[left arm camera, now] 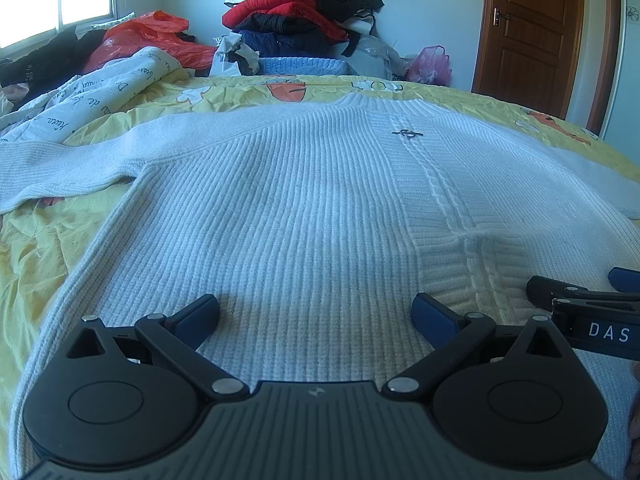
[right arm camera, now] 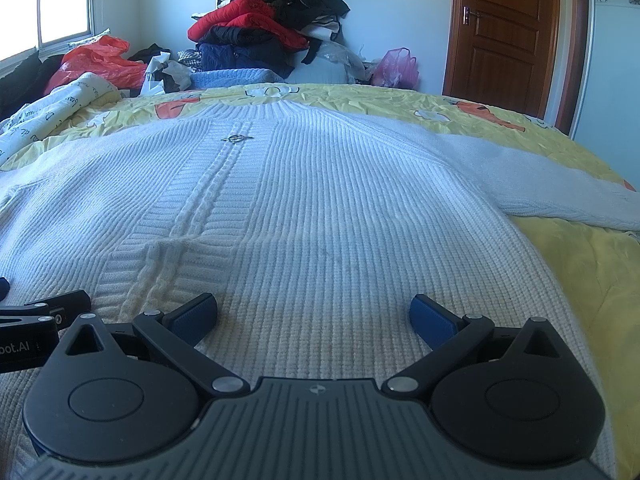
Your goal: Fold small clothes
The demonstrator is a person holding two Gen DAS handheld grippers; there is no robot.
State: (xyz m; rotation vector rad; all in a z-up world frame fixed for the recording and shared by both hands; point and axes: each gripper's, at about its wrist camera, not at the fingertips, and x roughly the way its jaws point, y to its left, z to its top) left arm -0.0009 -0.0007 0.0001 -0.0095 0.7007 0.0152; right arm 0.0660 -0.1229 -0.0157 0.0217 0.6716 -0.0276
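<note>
Left wrist view: the left gripper (left arm camera: 316,312) sits low over the hem end of a white knitted sweater (left arm camera: 288,208), its blue-padded fingers (left arm camera: 200,316) spread wide apart with nothing between them. Whether the pads touch the knit cannot be told. The sweater lies spread flat, front up, on a yellow printed bedsheet (left arm camera: 36,248), collar pointing away from the camera. A cable-knit band runs down its middle, with a small metal ornament (left arm camera: 407,133) near the collar. One sleeve (left arm camera: 60,164) extends out to the left across the sheet. At the right edge of this view, part of the right gripper (left arm camera: 588,300) is seen just beside the left one, over the same hem.

Right wrist view: the right gripper (right arm camera: 314,312) likewise has its fingers (right arm camera: 434,318) wide apart and empty, low over the sweater (right arm camera: 320,216) hem, to the right of the cable band. The other sleeve (right arm camera: 520,176) lies out to the right on the bedsheet (right arm camera: 580,264). The left gripper (right arm camera: 48,308) shows partly at the left edge.

Beyond the bed: a pile of clothes (right arm camera: 260,28) in red, black and navy against the far wall, an orange plastic bag (right arm camera: 96,60) near the window, a pink plastic bag (right arm camera: 396,66), a white quilt with lettering (left arm camera: 100,88) at the left, and a closed brown wooden door (right arm camera: 508,28).
</note>
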